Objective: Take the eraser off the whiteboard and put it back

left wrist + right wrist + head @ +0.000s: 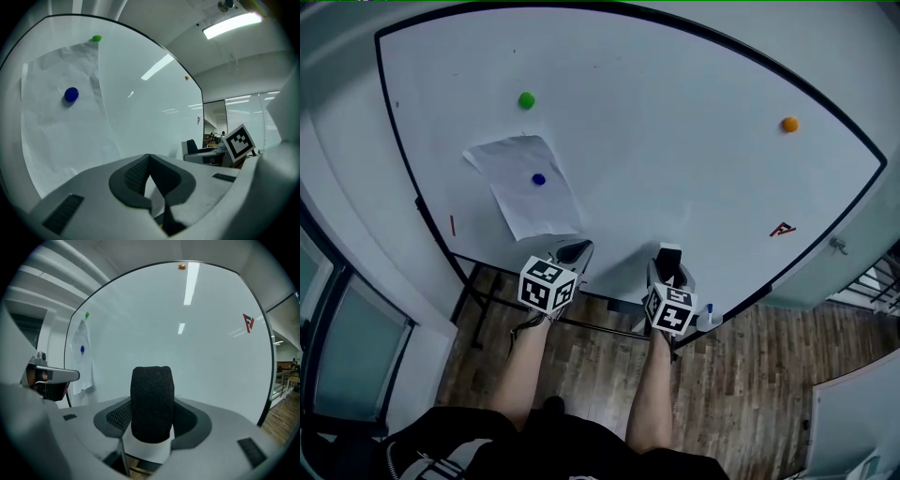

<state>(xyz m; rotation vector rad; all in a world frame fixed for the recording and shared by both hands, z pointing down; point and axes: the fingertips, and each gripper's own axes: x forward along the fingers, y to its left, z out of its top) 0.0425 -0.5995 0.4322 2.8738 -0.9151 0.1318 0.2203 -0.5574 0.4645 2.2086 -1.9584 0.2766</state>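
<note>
Holding the black felt block eraser (pixel 151 401) between wide-set jaws, clear of the white whiteboard (pixel 675 141), the right hand-held gripper (pixel 669 269) likely must next press it back on, while the left hand-held gripper (pixel 149 157) stays out, closed and empty.

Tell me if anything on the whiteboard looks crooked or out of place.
The paper sheet under the blue magnet hangs tilted and creased on the whiteboard. The eraser is off the board, clamped in the right gripper.
</note>
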